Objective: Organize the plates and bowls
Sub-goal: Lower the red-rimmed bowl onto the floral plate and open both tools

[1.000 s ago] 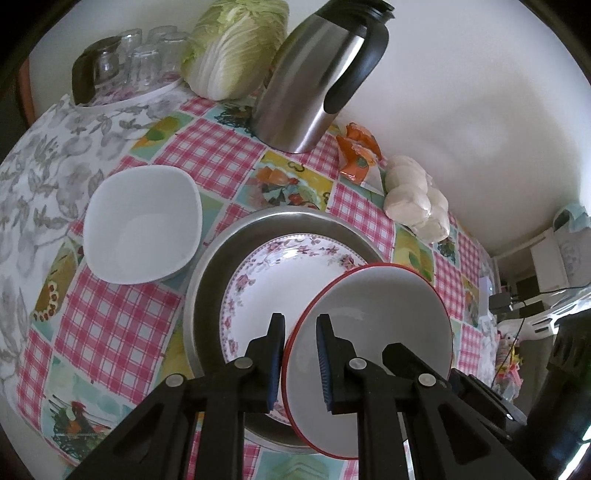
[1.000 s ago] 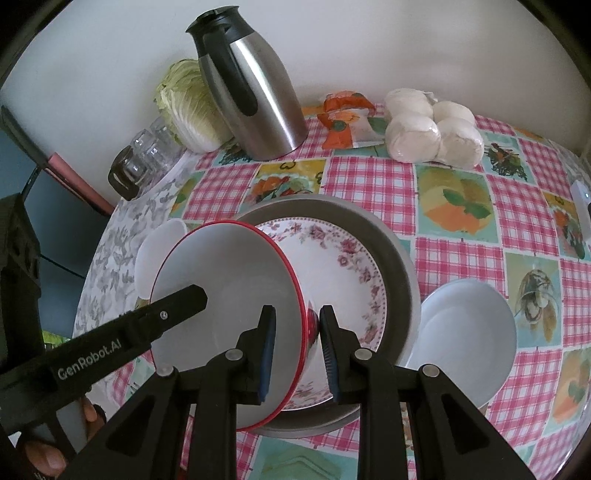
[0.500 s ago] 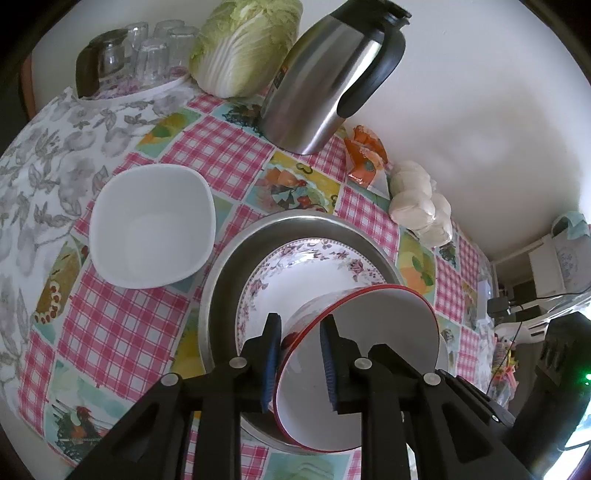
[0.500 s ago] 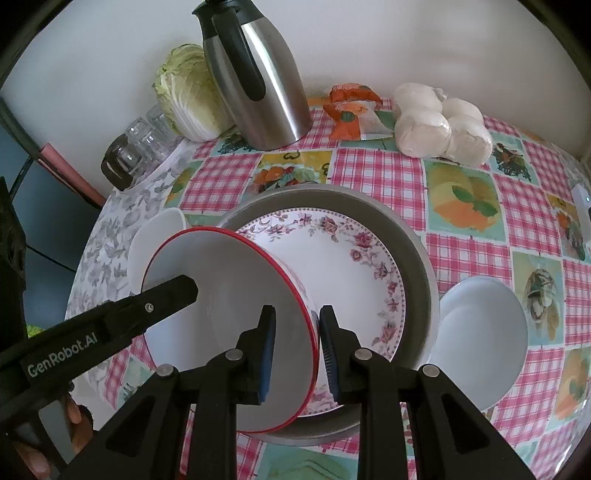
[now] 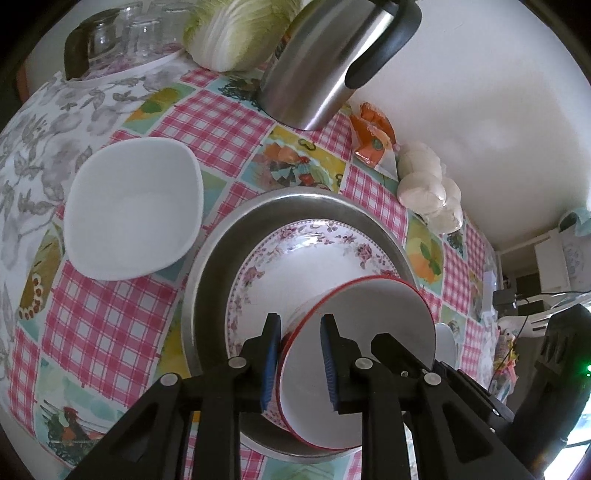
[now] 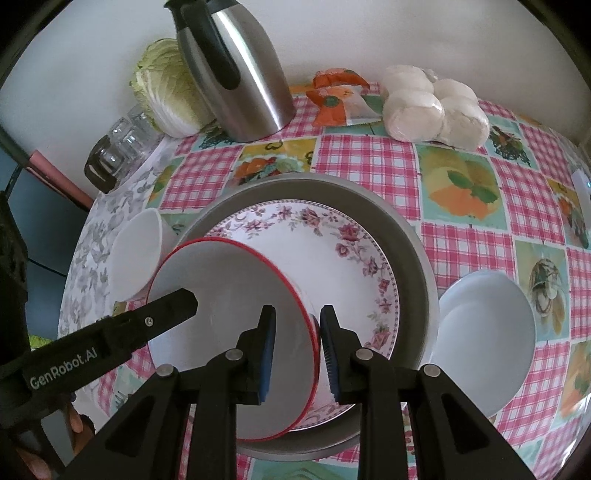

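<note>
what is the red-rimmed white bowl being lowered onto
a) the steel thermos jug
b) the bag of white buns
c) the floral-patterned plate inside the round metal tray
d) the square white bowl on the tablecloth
c: the red-rimmed white bowl, gripped at its rim by both tongs, tilts right over the floral-patterned plate that sits in the round metal tray, with its lower edge down by the plate.

wall [image 6: 369,33]: plain white, daylit | table [image 6: 369,155]: pink check cloth with fruit panels | far right: white furniture [image 5: 554,258], cables
</note>
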`<state>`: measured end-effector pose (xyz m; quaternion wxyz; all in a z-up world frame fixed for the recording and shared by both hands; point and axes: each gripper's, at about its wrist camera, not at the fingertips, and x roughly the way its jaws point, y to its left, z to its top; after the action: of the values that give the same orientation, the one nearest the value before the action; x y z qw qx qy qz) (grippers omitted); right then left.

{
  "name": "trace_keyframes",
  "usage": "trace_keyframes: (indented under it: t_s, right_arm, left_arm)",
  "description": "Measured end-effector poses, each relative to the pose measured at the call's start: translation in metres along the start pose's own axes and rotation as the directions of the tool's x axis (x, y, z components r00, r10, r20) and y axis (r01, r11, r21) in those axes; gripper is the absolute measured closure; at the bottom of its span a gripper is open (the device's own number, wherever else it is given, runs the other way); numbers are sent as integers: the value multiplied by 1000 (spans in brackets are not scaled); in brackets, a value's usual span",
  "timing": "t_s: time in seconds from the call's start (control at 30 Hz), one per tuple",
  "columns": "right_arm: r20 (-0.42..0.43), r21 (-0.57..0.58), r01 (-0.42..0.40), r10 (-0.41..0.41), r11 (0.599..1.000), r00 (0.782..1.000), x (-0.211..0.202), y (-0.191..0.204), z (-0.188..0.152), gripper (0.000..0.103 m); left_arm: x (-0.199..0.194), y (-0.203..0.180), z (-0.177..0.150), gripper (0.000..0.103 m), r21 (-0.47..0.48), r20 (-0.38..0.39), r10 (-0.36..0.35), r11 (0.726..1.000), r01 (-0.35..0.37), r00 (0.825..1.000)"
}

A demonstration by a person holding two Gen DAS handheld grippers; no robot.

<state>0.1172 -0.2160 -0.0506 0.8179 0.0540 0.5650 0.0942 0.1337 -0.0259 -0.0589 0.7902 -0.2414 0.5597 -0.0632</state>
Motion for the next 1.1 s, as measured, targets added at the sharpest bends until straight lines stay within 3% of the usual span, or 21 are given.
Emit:
trace_keyframes:
  t_s: [1.1]
  right_arm:
    - [10, 46, -42, 41, 998, 999, 8, -10, 4, 76]
  left_arm:
    - [1, -1, 5, 75, -5, 10, 27, 1000, -27, 1000]
